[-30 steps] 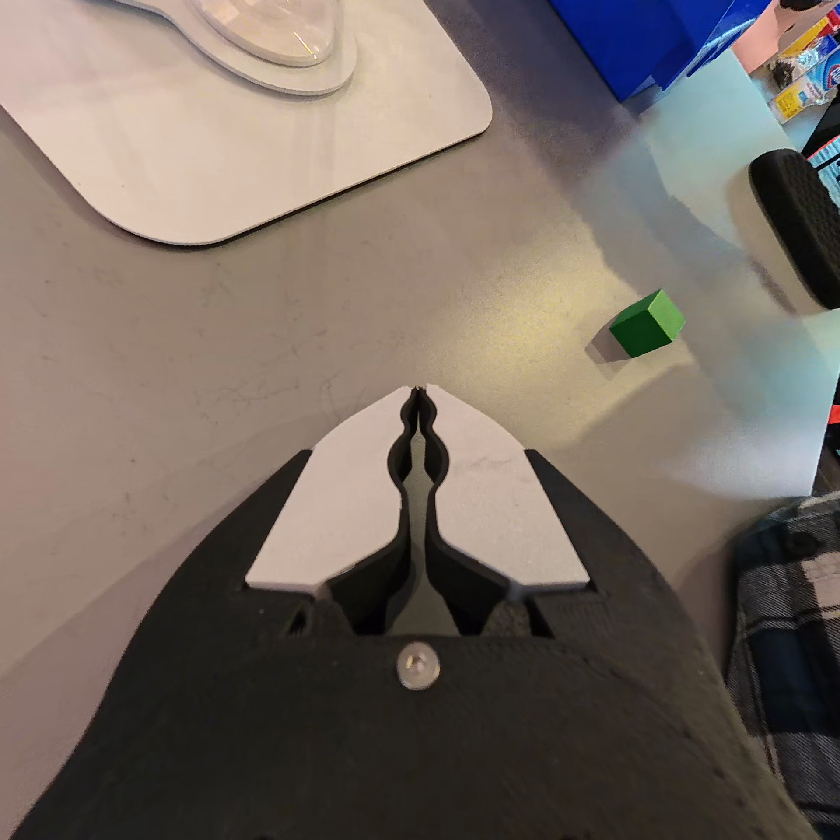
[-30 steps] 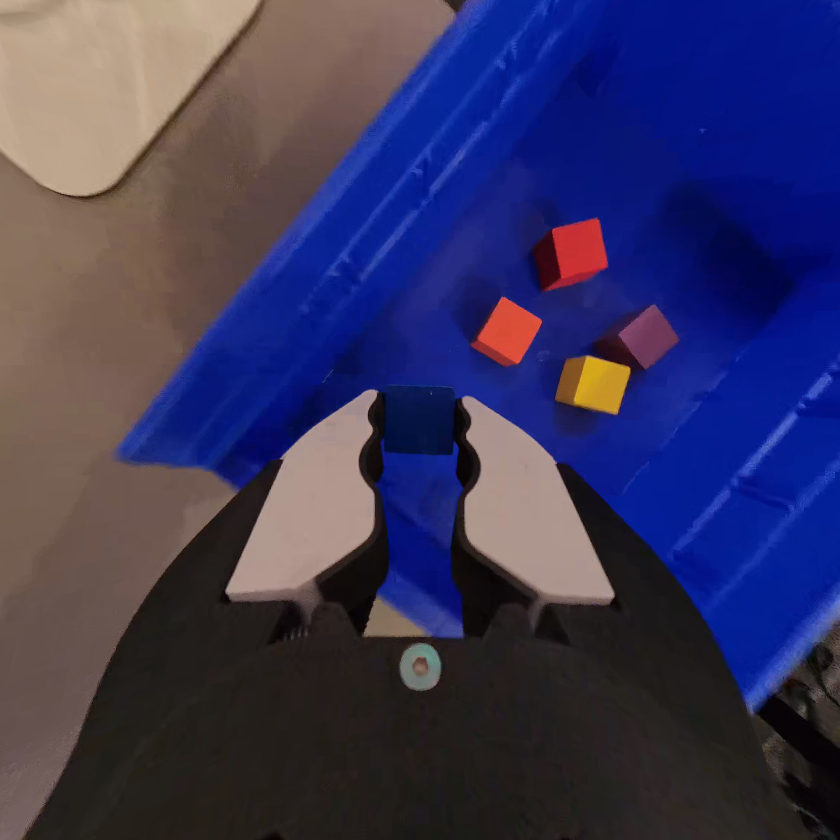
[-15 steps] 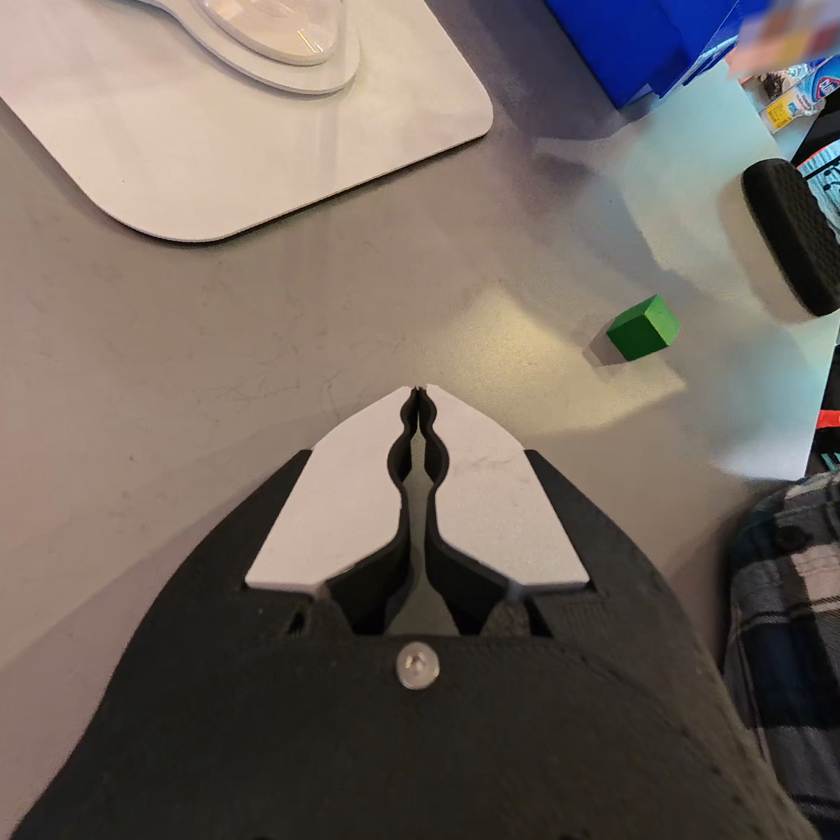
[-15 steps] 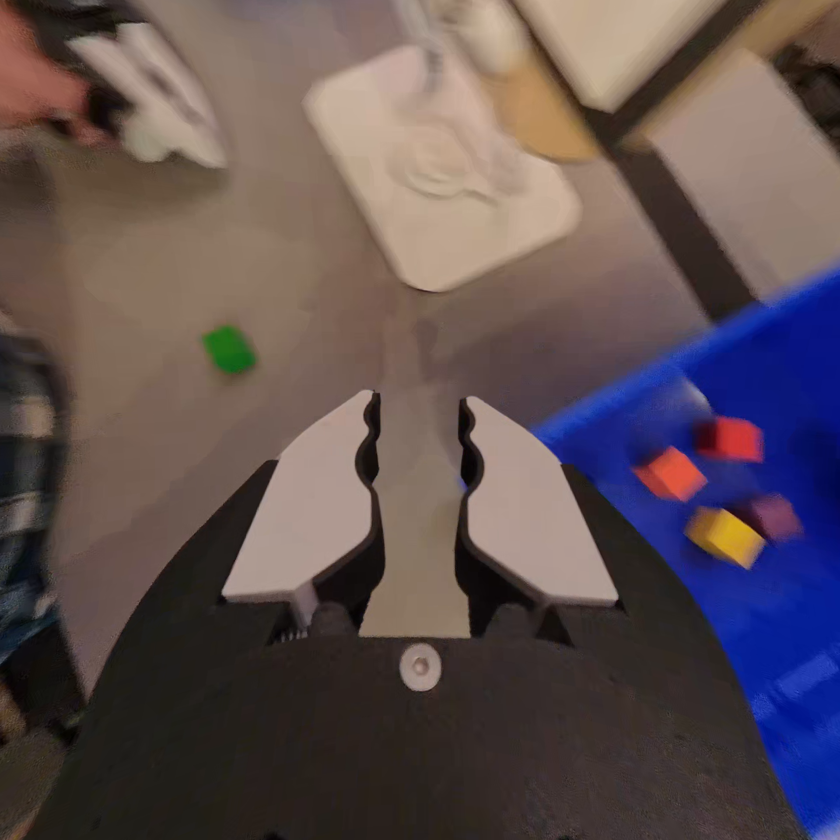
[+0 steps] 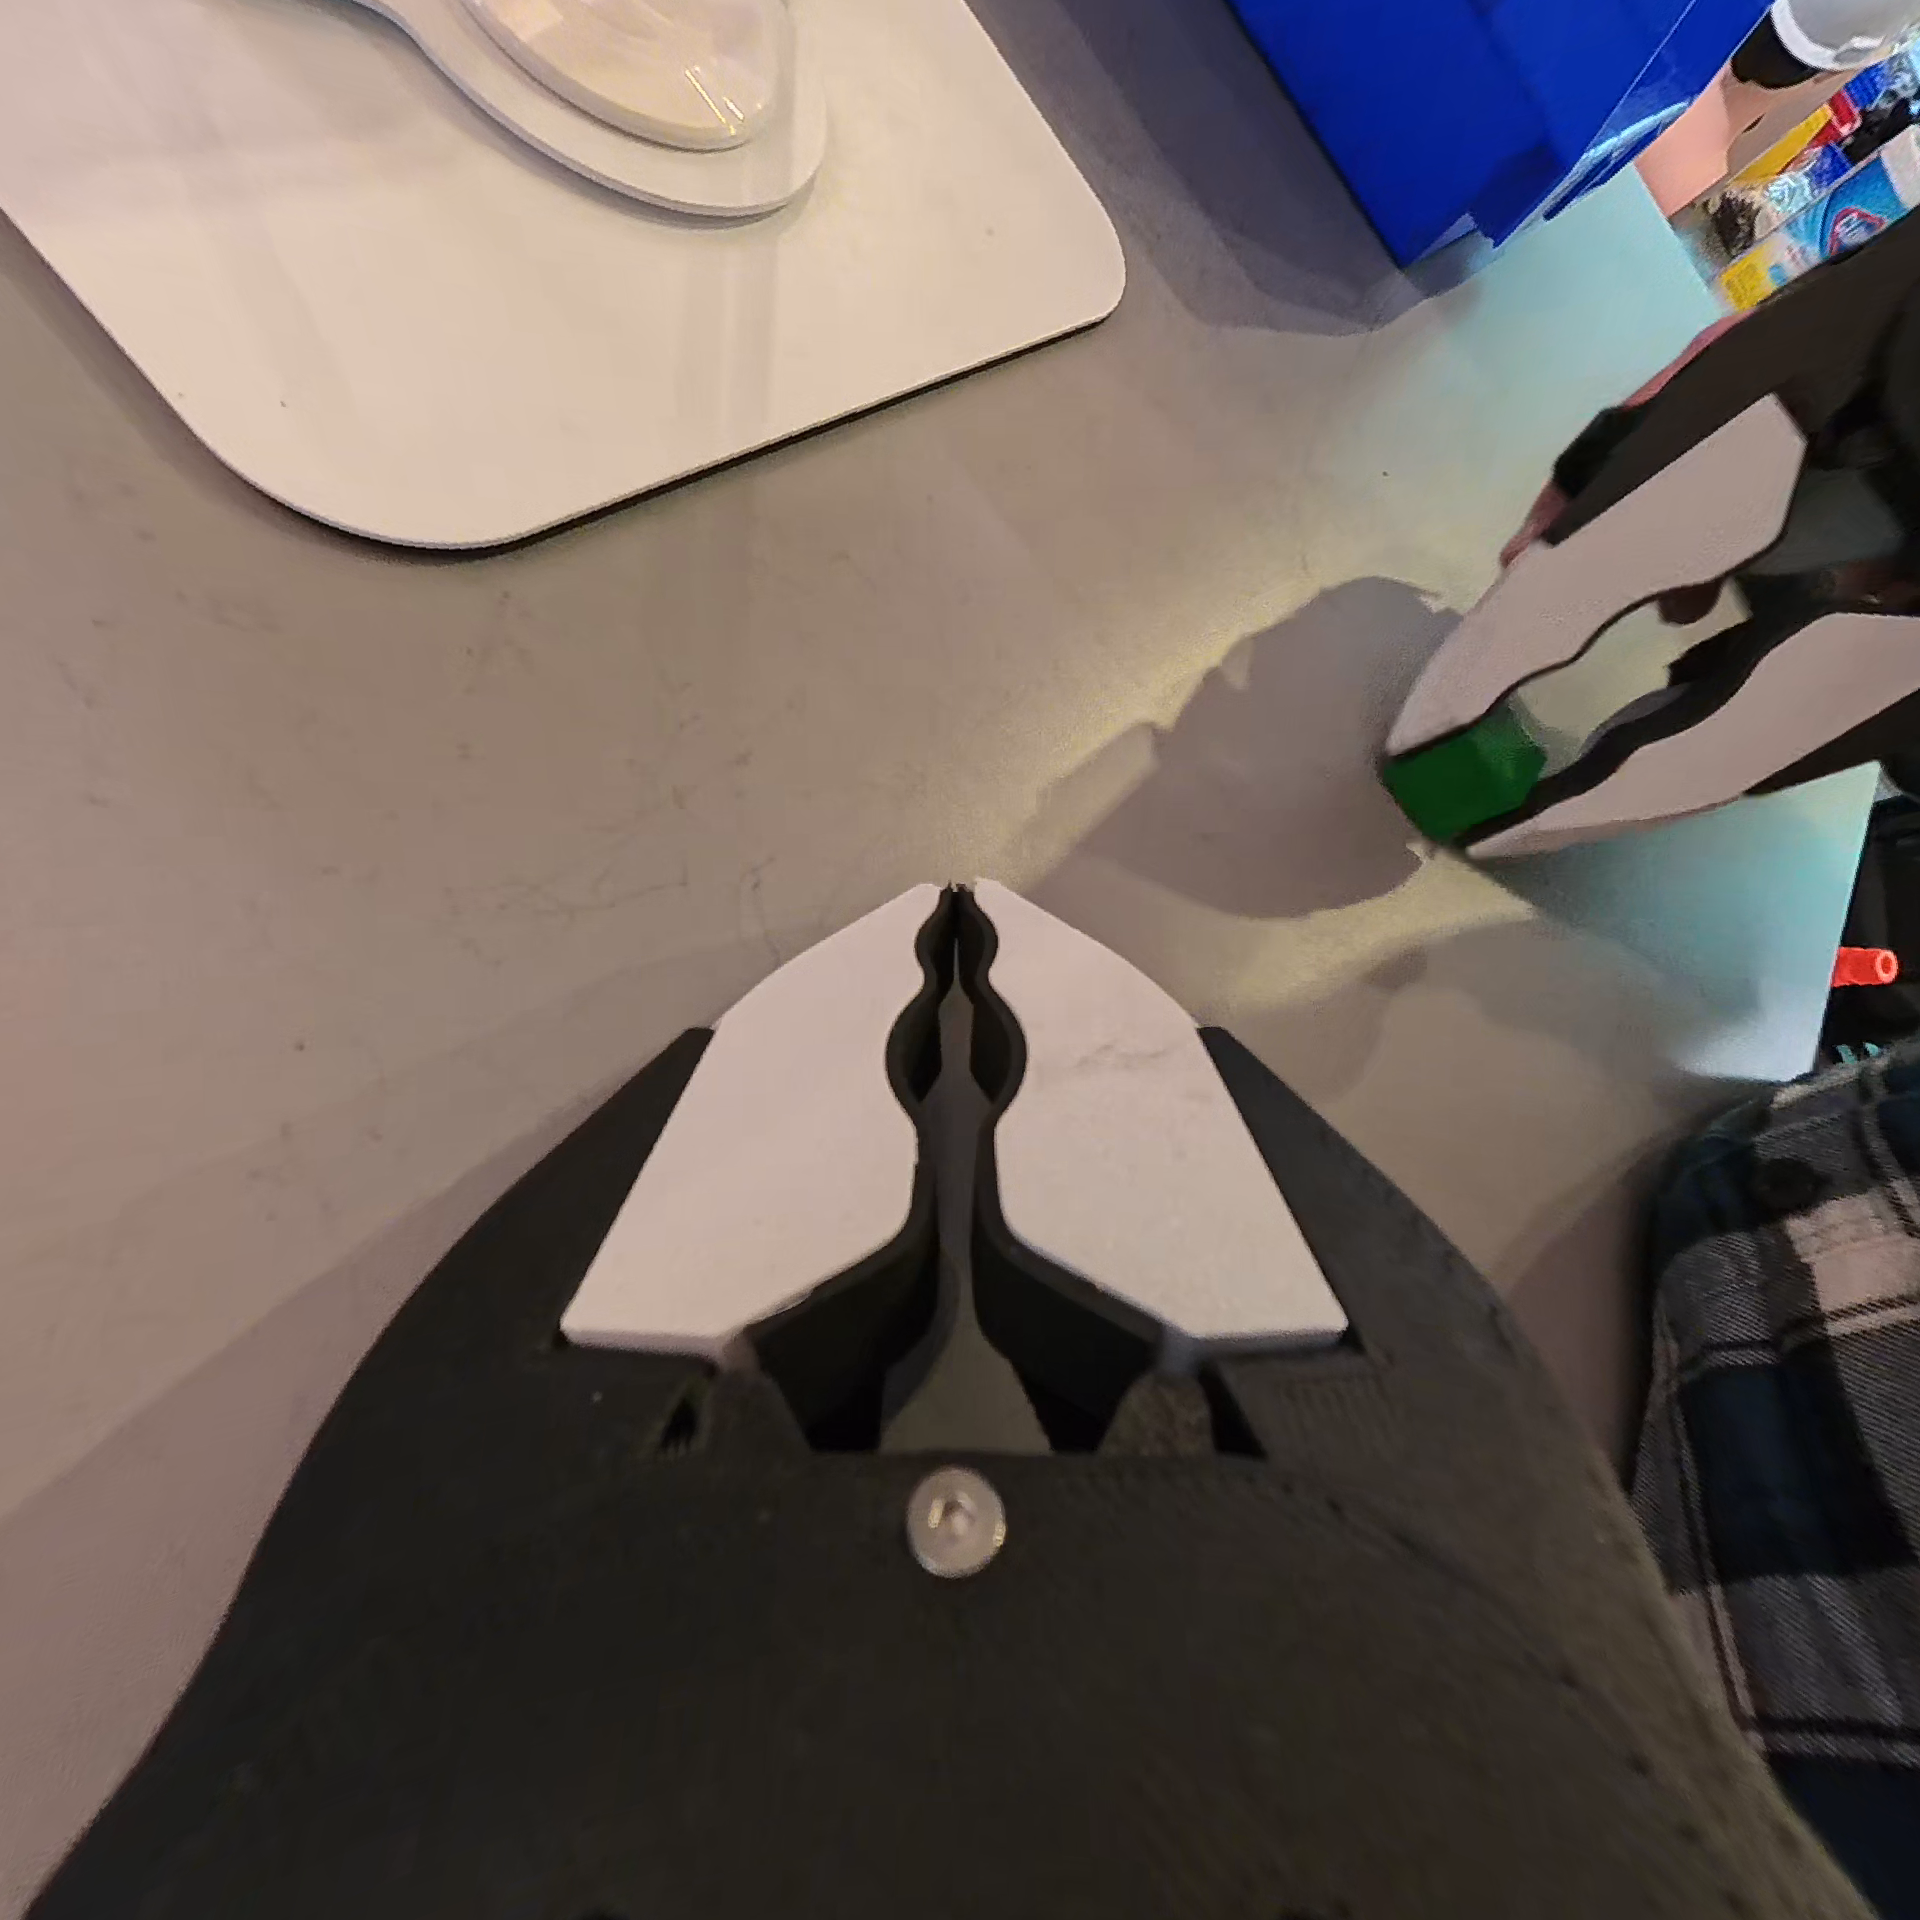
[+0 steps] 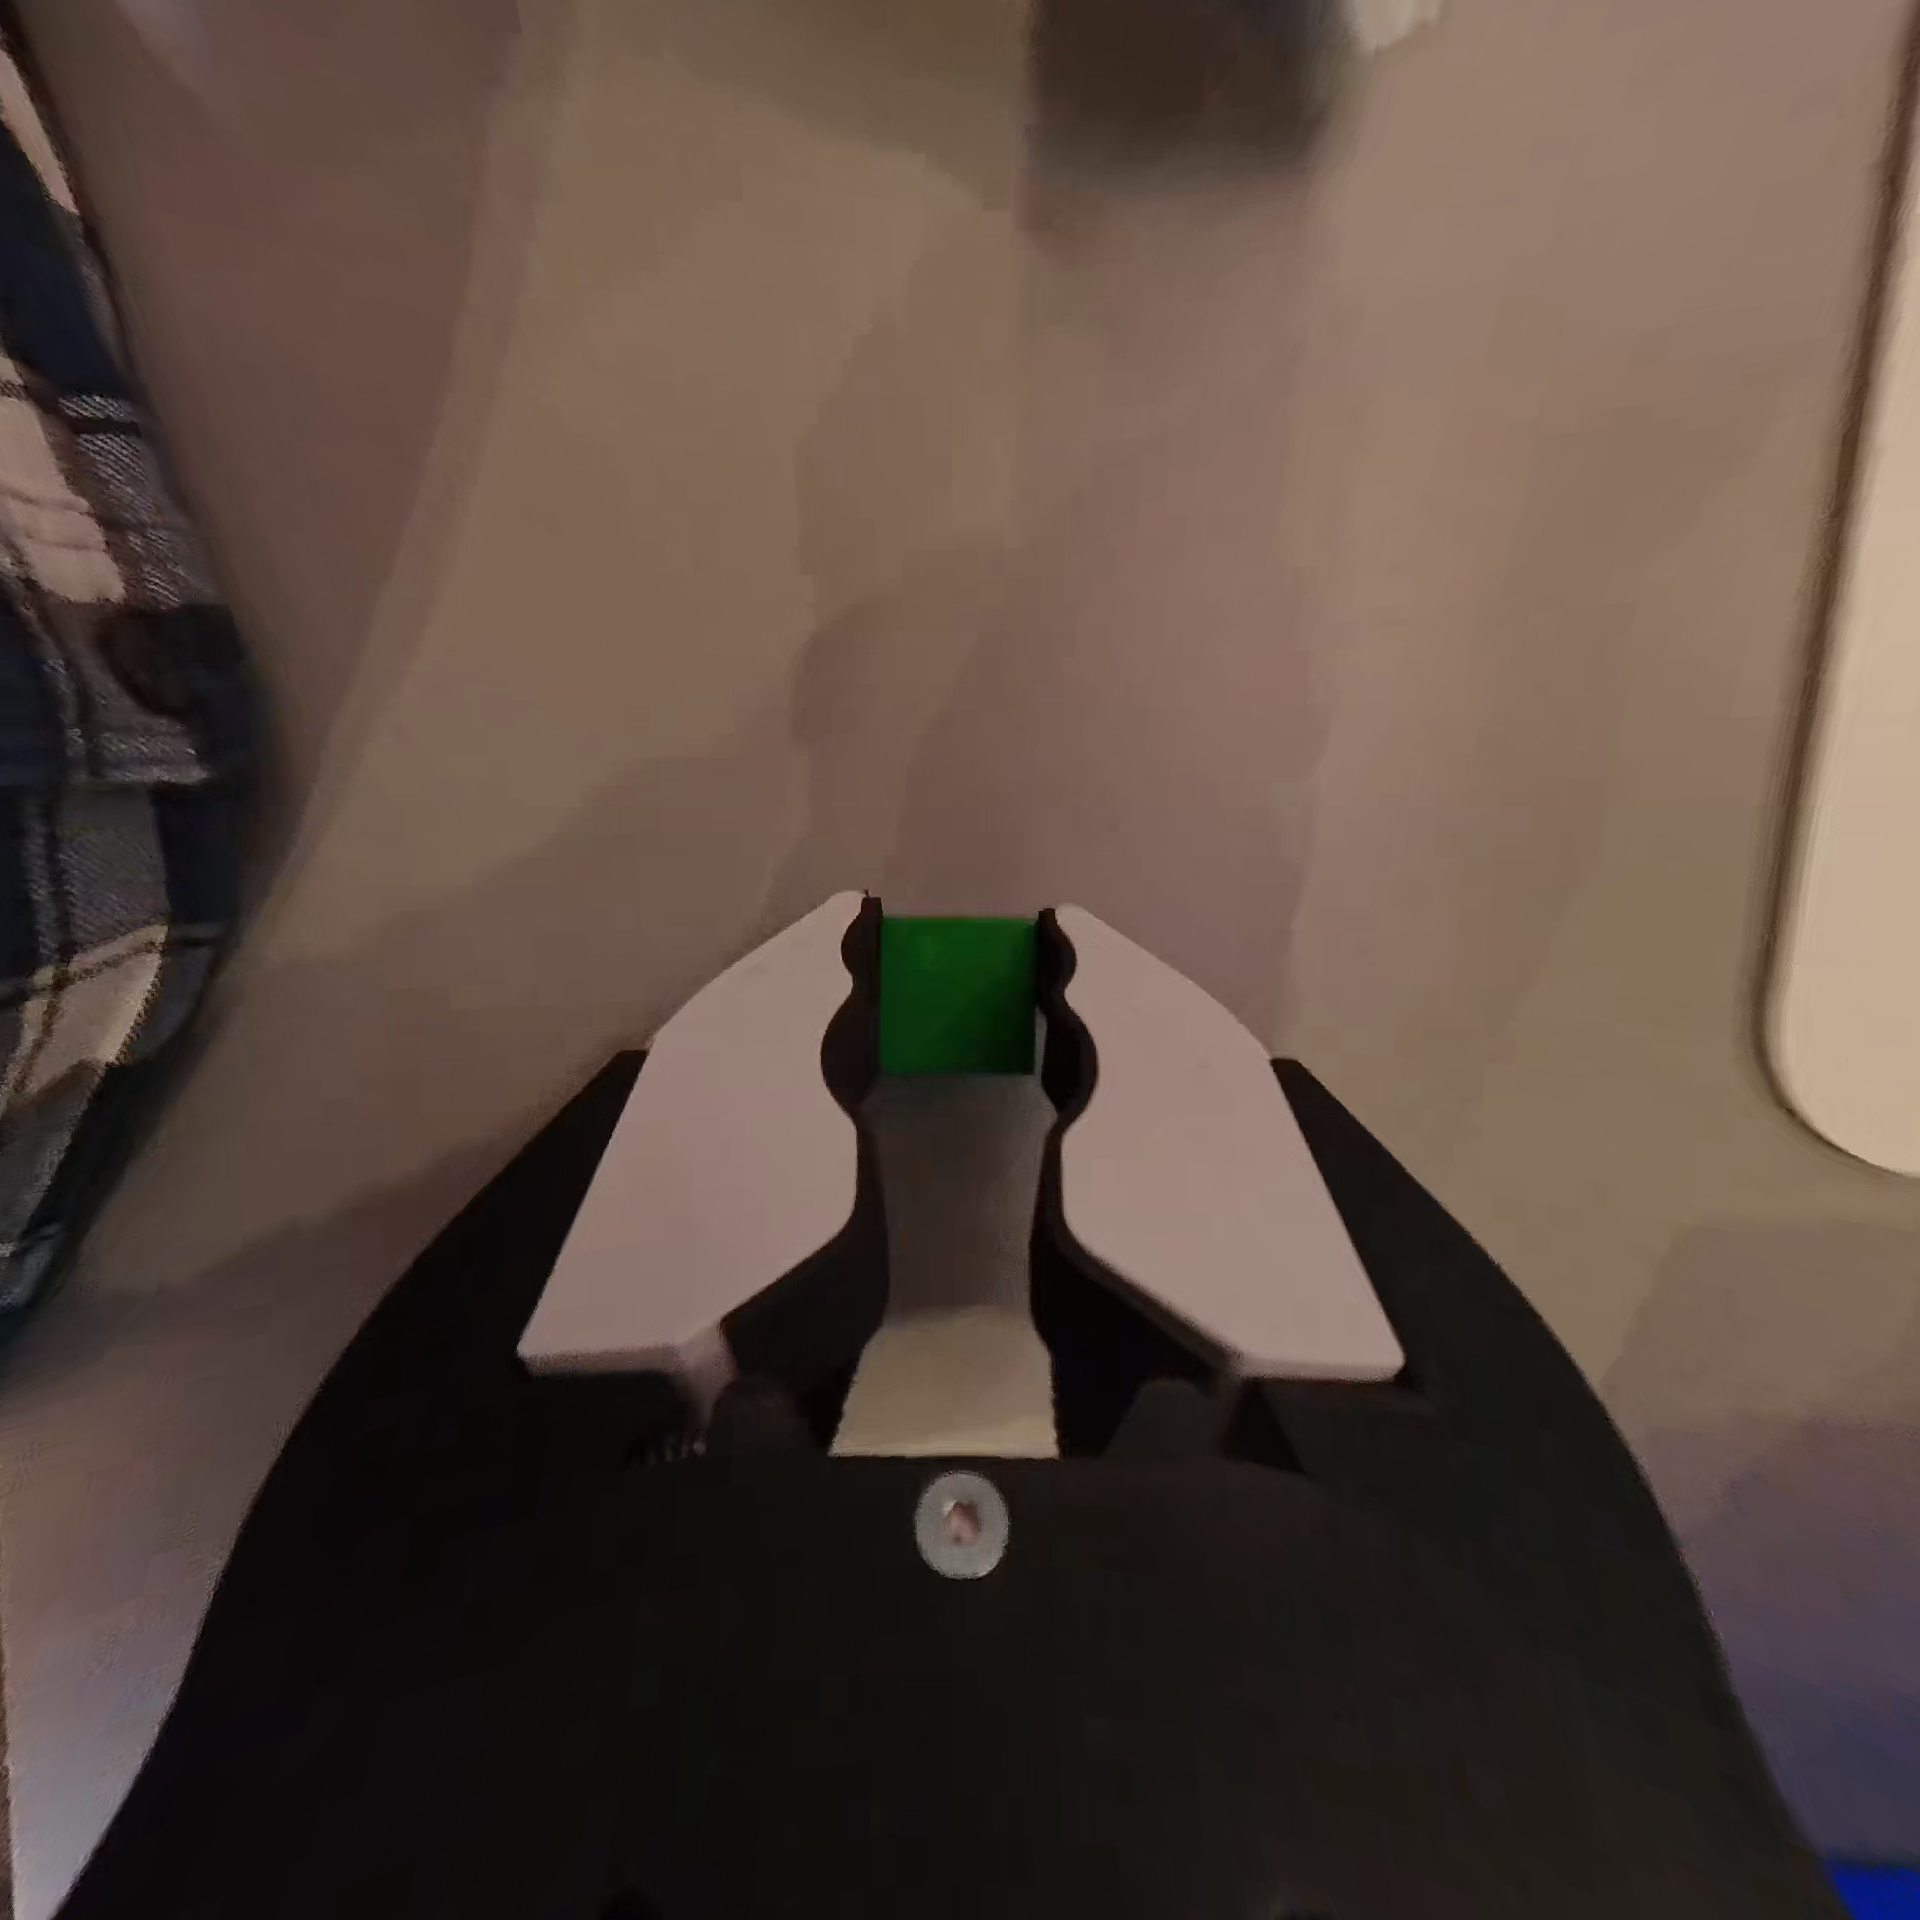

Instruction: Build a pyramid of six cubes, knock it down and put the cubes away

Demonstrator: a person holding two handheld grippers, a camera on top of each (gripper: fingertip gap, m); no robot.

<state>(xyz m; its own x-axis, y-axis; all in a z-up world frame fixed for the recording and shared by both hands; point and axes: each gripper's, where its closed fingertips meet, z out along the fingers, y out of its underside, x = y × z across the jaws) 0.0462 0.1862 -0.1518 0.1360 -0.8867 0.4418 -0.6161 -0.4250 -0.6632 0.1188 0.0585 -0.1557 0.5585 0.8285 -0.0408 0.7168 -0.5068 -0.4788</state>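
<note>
Matt grey table (image 5: 520,727), plaid cloth sleeve (image 5: 1787,1351).

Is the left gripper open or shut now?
Shut: the left gripper's fingers meet at the tips, nothing between them.

A green cube (image 6: 956,992), a blue bin (image 5: 1455,114), a white mat (image 5: 582,343), a grey table (image 5: 520,727), a dark plaid sleeve (image 5: 1797,1351).

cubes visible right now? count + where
1. The green cube sits between the fingers of the right gripper, down at the grey table. The blue bin's inside is out of view, so others may be hidden there.
</note>
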